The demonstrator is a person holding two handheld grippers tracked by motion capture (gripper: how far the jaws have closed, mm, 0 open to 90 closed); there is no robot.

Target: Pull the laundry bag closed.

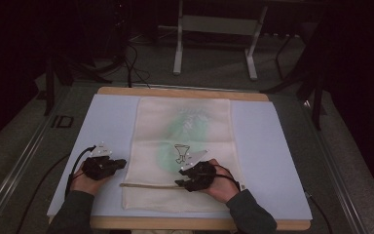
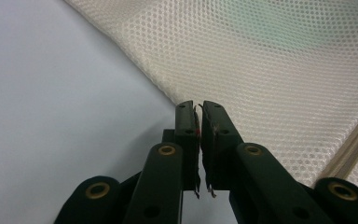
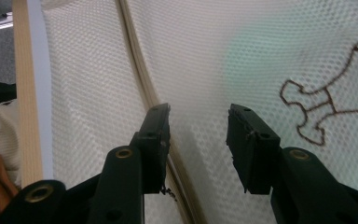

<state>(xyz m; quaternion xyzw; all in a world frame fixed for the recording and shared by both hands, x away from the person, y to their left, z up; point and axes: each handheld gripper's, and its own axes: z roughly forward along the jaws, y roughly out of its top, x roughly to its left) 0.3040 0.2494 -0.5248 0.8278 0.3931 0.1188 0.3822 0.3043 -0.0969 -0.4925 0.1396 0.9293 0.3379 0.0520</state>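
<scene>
Grippers first, since they're closest to you: your left gripper (image 1: 121,163) sits on the white sheet (image 1: 102,122) just off the left edge of the mesh bag (image 1: 185,126), and in the left gripper view its jaws are pinched nearly together right at that edge (image 2: 168,95), with only a sliver of gap and nothing visibly caught between them, so call it clenched on air. Your right gripper (image 1: 180,184) is over the lower part of the bag, jaws spread wide and released, with the mesh lying flat under them and the bag's cord (image 3: 137,60) running just under the left jaw in the right gripper view. That cord (image 1: 148,185) lies across the bag between your two hands. A bit farther up the bag there's a small brown stitched figure (image 1: 180,152) on a greenish patch (image 1: 185,129). The bag itself lies flat in the middle of the sheet, on the wooden table (image 1: 175,92), reaching nearly to its far edge.
</scene>
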